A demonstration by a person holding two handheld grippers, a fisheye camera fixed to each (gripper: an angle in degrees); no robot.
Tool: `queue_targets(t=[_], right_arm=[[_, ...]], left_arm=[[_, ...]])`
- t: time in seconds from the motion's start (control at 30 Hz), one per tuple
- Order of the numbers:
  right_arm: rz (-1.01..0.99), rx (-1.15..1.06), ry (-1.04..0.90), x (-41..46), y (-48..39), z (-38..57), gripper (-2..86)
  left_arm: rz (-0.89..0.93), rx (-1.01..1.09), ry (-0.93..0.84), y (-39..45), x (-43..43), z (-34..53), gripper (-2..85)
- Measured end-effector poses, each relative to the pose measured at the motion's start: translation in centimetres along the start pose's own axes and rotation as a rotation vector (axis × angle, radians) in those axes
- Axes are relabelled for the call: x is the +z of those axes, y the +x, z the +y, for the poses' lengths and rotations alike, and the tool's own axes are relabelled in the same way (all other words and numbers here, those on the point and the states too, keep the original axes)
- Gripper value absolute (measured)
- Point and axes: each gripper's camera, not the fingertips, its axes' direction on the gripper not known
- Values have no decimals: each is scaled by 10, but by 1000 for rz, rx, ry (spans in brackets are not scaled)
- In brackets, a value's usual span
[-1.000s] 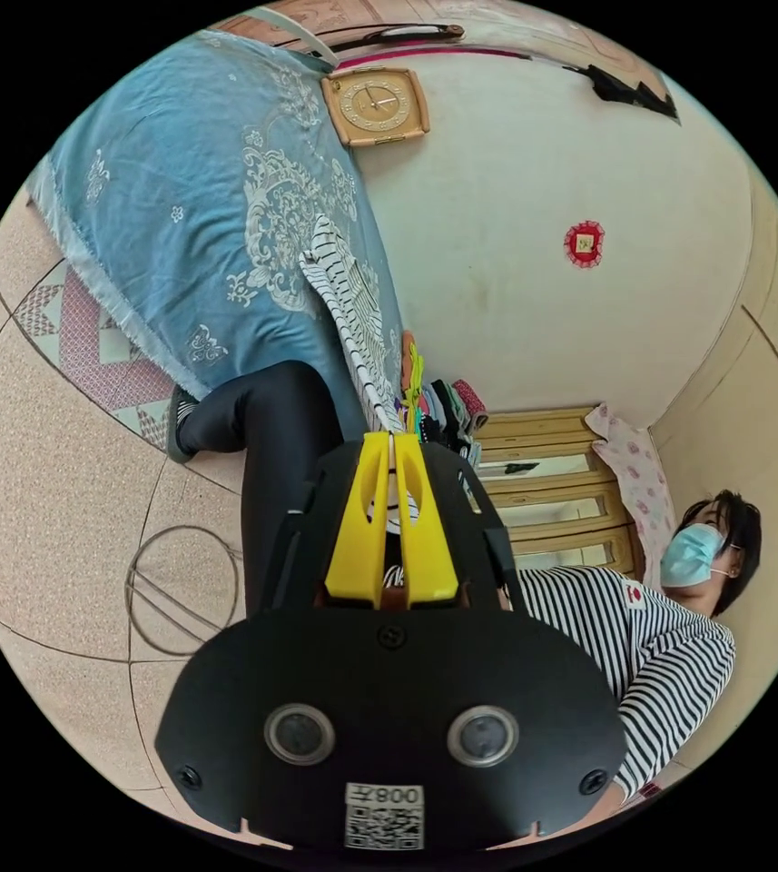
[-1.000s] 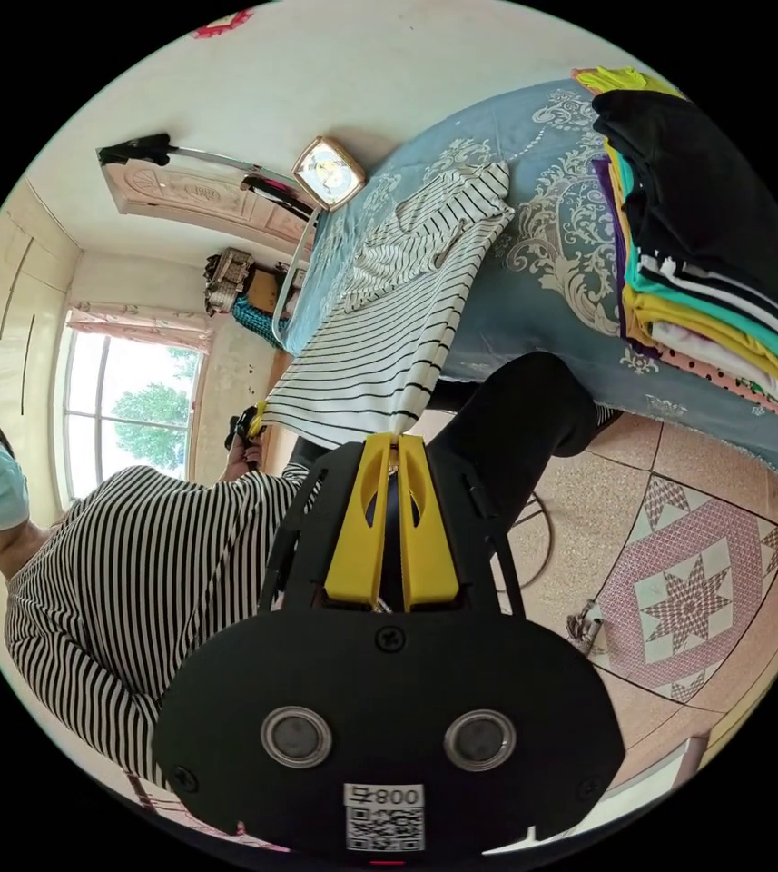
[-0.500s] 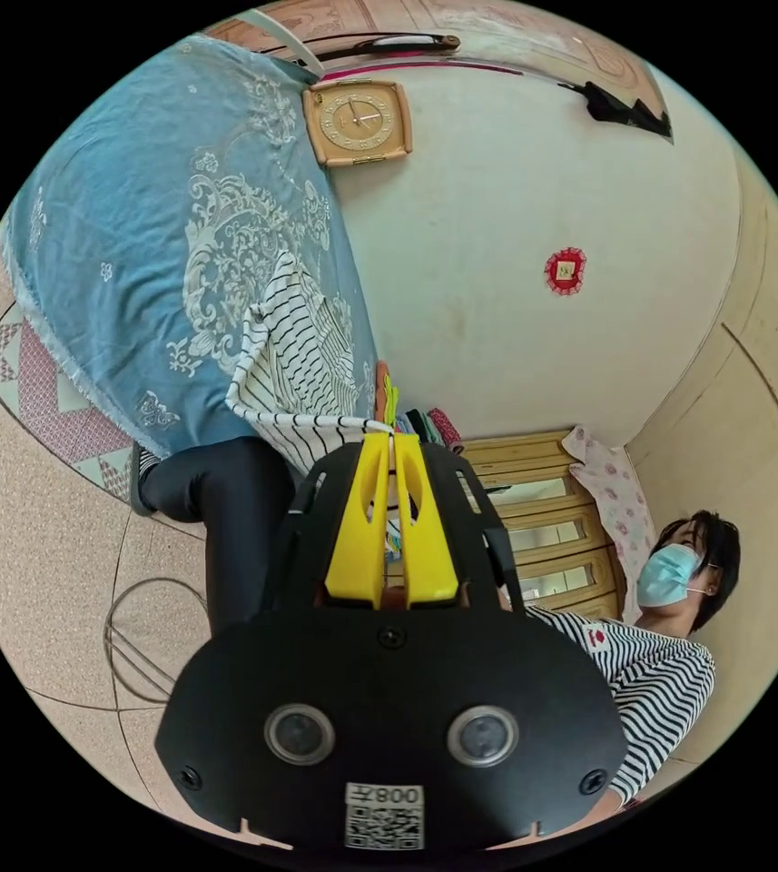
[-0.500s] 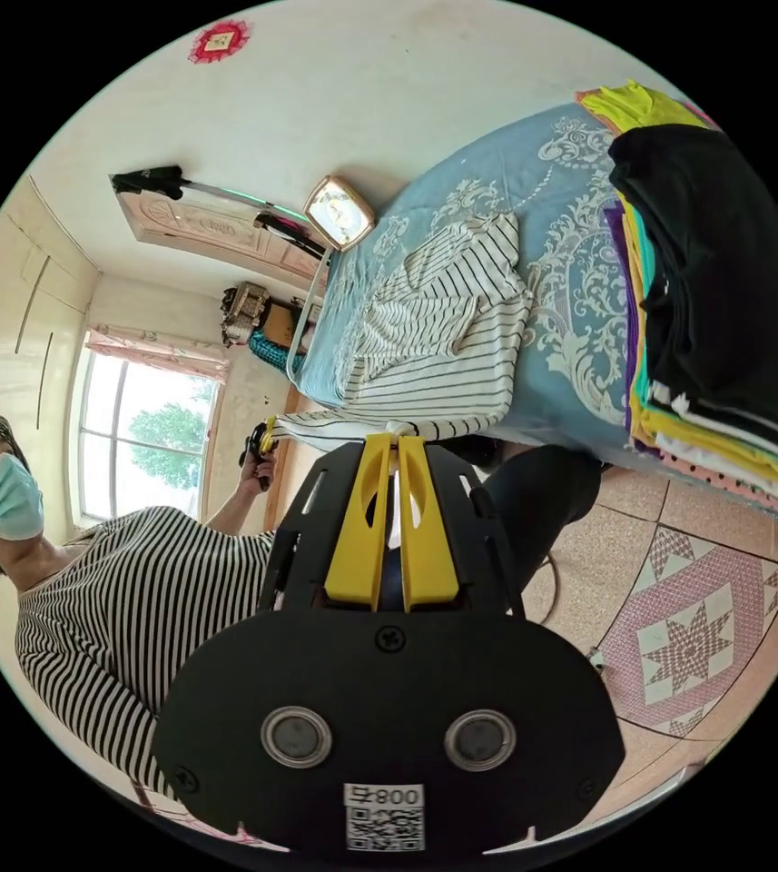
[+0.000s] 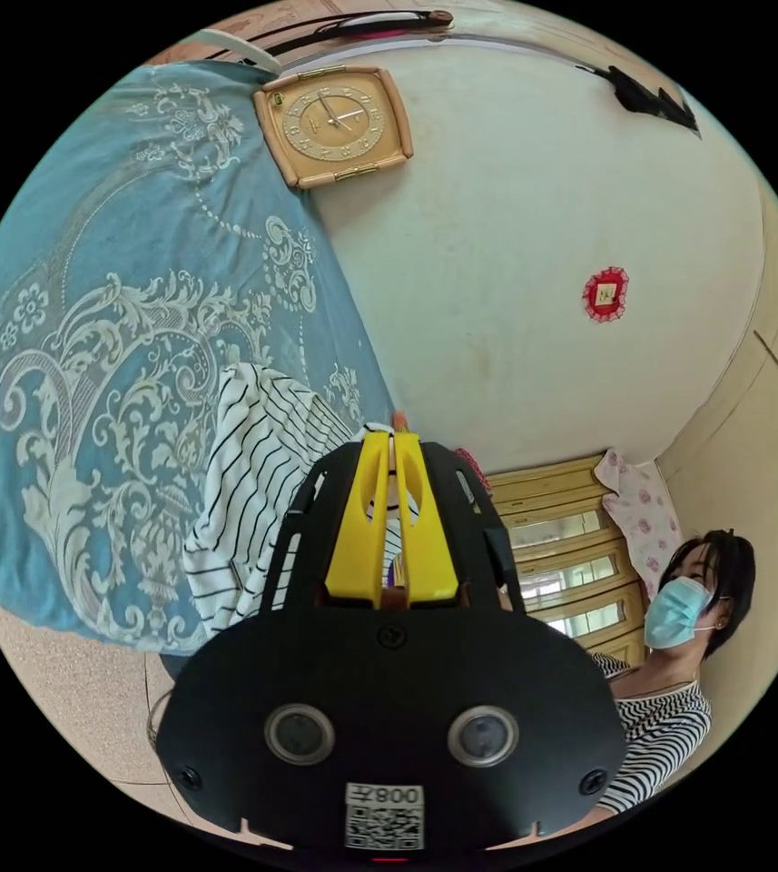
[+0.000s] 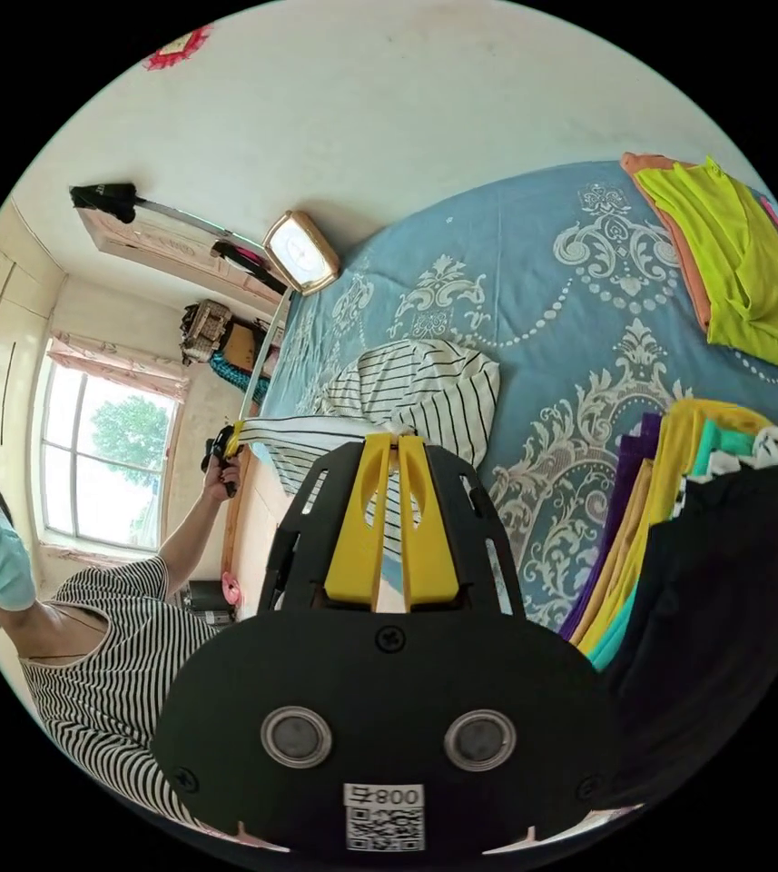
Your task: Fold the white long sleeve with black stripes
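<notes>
The white long sleeve with black stripes (image 6: 425, 391) lies partly on the blue patterned bedspread (image 6: 543, 300), its near edge lifted. My right gripper (image 6: 395, 438) is shut on that edge at one end. The other end is stretched out to my left gripper (image 6: 230, 442), seen in the right gripper view in the person's hand. In the left gripper view the left gripper (image 5: 393, 439) is shut on the striped cloth (image 5: 257, 472), which bunches over the bedspread (image 5: 116, 363) just behind the jaws.
A pile of folded clothes (image 6: 715, 509) stands on the bed at the right, with a lime-green garment (image 6: 743, 272) beyond it. A clock (image 5: 334, 123) leans at the bed's far end. The person in a striped top (image 6: 107, 663) stands beside the bed.
Both grippers have carried the shirt's held edge up and forward over the bed. The hanging part now rests folded on the bedspread, and the floor and the person's legs have left both views.
</notes>
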Motion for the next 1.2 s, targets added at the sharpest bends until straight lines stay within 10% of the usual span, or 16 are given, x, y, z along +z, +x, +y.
queue_targets(t=[0.87, 1.2], right_arm=[[-32, 209, 0, 199, 256, -169, 20], [310, -148, -8, 296, 153, -120, 3]], left_arm=[[-170, -66, 61, -256, 178, -222, 64], [-451, 395, -485, -234, 377, -160, 30]])
